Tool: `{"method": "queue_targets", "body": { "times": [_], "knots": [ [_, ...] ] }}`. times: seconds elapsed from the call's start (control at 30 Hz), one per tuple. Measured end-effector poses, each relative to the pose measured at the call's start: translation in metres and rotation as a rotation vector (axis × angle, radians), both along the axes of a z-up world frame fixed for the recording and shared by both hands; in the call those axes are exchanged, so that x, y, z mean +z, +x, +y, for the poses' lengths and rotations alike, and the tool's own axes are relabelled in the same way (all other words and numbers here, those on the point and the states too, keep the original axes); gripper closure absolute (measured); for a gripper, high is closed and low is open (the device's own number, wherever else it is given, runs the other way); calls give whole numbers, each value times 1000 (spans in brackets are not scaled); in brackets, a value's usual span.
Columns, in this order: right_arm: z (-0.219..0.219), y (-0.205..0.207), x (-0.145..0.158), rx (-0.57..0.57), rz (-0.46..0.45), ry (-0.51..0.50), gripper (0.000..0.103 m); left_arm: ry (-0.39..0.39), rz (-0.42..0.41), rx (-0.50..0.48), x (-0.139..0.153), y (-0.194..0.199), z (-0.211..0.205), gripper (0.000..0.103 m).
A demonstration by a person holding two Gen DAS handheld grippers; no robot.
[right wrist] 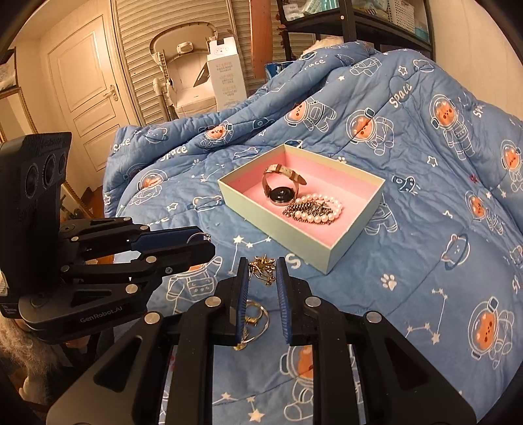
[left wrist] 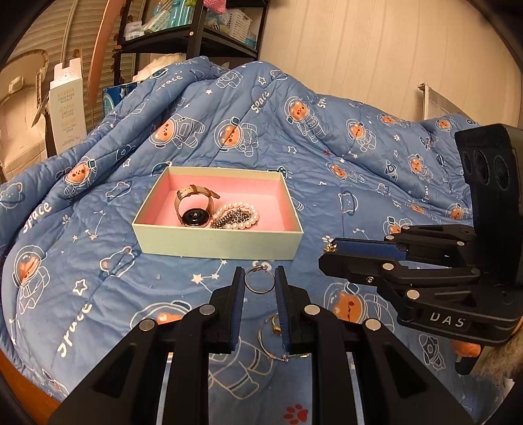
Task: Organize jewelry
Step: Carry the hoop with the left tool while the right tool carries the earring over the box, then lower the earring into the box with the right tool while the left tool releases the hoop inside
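Note:
A pale green box with a pink lining sits on the blue quilt and also shows in the right wrist view. It holds a watch, a pearl bracelet and a dark chain. My left gripper is open around a silver hoop lying on the quilt. A second hoop with a gold ring lies nearer, between the fingers. My right gripper is open around a small gold leaf-shaped piece; a hoop and gold ring lie nearer.
The blue space-print quilt covers the bed, bunched up high behind the box. A black shelf unit and a white carton stand behind. The right gripper body is at my right; the left gripper body shows at left.

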State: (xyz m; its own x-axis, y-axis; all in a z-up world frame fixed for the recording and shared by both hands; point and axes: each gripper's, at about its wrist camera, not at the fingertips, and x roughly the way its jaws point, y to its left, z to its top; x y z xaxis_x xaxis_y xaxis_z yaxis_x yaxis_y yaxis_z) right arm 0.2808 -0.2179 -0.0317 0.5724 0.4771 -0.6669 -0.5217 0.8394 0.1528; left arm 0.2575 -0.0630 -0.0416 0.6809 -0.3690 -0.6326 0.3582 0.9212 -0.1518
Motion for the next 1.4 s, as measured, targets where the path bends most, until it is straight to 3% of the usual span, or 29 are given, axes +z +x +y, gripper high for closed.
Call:
{"method": "queue_targets", "body": {
  "times": [0.6,0.77,1.07,1.4],
  "knots": [
    [11,121,-8,-16,76,-72,85,-2,140,22,-13,115,12,85],
    [21,143,-14,0,95,-109,85,58,172,6,-18,138,5,85],
    [28,189,-30,-36,194,-101,85,84,259,6,-37,162,3,85],
    [43,215,-53,-39,249,-192,85,163,286,-19,-47,171,-7,85]
  ]
}}
